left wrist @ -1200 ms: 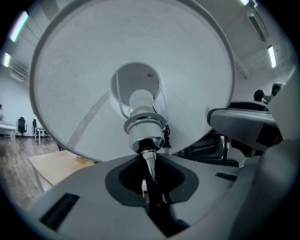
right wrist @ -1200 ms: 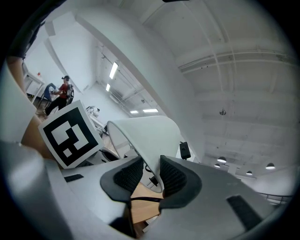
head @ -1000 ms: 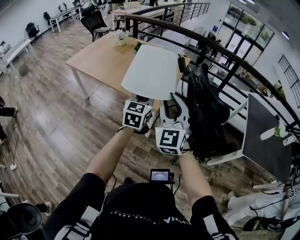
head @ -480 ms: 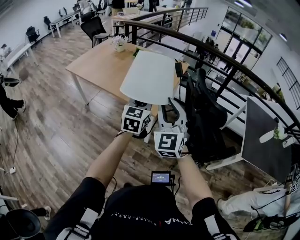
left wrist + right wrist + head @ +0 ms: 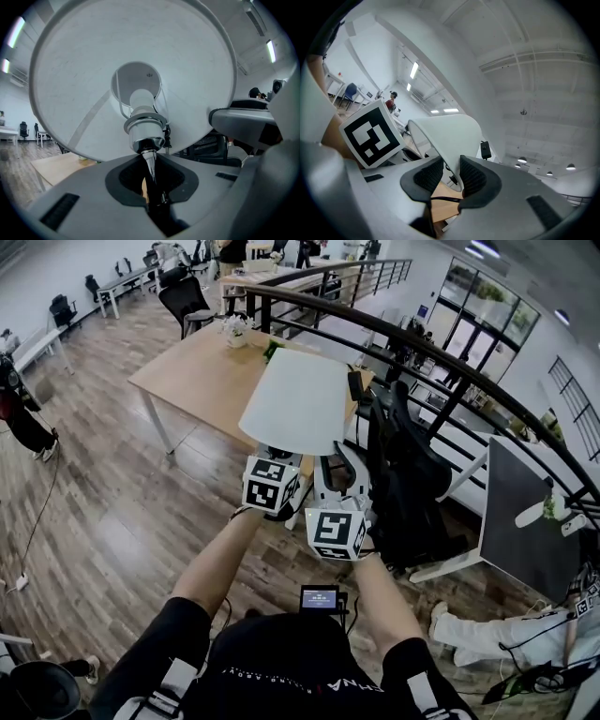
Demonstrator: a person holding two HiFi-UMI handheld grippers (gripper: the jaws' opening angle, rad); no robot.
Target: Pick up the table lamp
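Chrome stem [image 5: 149, 161] of the table lamp [image 5: 300, 395] sits clamped in the 2 jaws of the left gripper [image 5: 151, 183]; the right gripper [image 5: 446, 176] pinches the lower rim of the white shade [image 5: 445, 129]; the lamp hangs upright over the floor [image 5: 112, 521]; a wooden table [image 5: 202, 371] stands beyond.

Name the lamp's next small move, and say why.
Probably ease it, upright, toward the light wooden table: the left gripper has its jaws clamped on the chrome stem of the white-shaded table lamp, the right gripper pinches its shade rim, and it hangs above wooden floor.
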